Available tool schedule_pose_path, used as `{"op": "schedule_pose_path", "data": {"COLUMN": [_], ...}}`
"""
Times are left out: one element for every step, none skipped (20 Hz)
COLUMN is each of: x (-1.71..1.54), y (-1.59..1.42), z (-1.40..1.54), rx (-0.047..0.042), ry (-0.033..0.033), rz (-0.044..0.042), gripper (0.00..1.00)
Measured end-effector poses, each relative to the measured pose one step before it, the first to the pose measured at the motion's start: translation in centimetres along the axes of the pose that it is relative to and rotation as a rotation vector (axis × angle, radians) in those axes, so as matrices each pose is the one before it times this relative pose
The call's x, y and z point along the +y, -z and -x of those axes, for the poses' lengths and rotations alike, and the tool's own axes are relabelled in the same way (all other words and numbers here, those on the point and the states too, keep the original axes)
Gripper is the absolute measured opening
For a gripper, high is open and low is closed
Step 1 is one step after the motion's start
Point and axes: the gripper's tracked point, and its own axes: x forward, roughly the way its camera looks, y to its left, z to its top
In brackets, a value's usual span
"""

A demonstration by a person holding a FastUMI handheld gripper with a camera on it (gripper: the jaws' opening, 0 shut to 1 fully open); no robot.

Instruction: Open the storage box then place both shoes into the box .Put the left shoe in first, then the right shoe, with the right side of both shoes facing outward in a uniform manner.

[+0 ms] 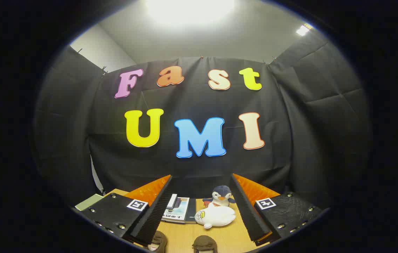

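My gripper is held high and level, facing the booth's back wall, with its fingers wide apart and nothing between them. Two brown shoes rest on the wooden table just under the fingers: the top of one shoe lies by the left finger, and the other shoe sits between the two fingers, nearer me. Only the upper parts of both shoes show.
Beyond the fingers on the table lie a white plush toy, a penguin plush behind it, and a book with a small white item on top. A green flat object lies off to the left.
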Motion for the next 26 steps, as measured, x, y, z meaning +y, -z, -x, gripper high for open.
{"op": "schedule_pose_path", "data": {"x": [-0.175, -0.023, 0.044, -0.058, 0.047, 0.025, 0.023, 0.131, 0.021, -0.081, -0.149, -0.234, 0.059, 0.008, 0.024, -0.124, -0.031, 0.021, 0.015, -0.005, 0.057, 0.055, 0.065, 0.152, 0.305, 0.355], "y": [-0.195, -0.201, -0.145, 0.114, 0.030, 0.034, -0.027, 0.078, 0.183, 0.284, 0.194, 0.286, 0.050, 0.341, 0.201, -0.073, -0.048, 0.447, 0.340, 0.300, 0.367, 0.430, 0.315, 0.327, 0.280, 0.396], "z": [-0.043, 0.059, 0.016, 0.028, 0.089, 0.064, 0.112, 0.034, 0.013, -0.031, -0.051, -0.012, -0.161, -0.158, -0.153, -0.139, -0.200, -0.137, -0.227, -0.238, -0.282, -0.257, -0.283, -0.328, -0.297, -0.369], "rx": [-0.00574, -0.00611, -0.00510, -0.00110, -0.00167, -0.00149, -0.00276, 0.00045, 0.00539, 0.00385, 0.00505, 0.00328, -0.00067, 0.01026, 0.00725, -0.00285, -0.00108, 0.00664, 0.00599, 0.00638, 0.00908, 0.00873, 0.00800, 0.00612, 0.00730, 0.00737], "ry": [0.00784, 0.00449, 0.00271, 0.00732, 0.00303, 0.00413, 0.00139, -0.00331, -0.00186, -0.00159, 0.00198, 0.00114, -0.00710, -0.00618, -0.01122, -0.00551, -0.00590, -0.00694, -0.00623, -0.00536, -0.00632, -0.00551, -0.00453, -0.00726, -0.00937, -0.01280], "rz": [0.00080, 0.00129, 0.00059, 0.00368, 0.00335, 0.00209, 0.00201, 0.00512, 0.00708, 0.00251, 0.00101, 0.00175, 0.00174, 0.00438, 0.00230, -0.00345, -0.00798, -0.00821, -0.00916, -0.00821, -0.00506, -0.00207, -0.00177, -0.00387, -0.00607, -0.00902], "gripper": [0.96, 0.96, 0.96, 0.96, 0.96, 0.96, 0.96, 0.96, 0.96, 0.96, 0.96, 0.96, 0.96, 0.96, 0.96, 0.96, 0.96, 0.96, 0.96, 0.96, 0.96, 0.96, 0.96, 0.96, 0.96, 0.96]}}
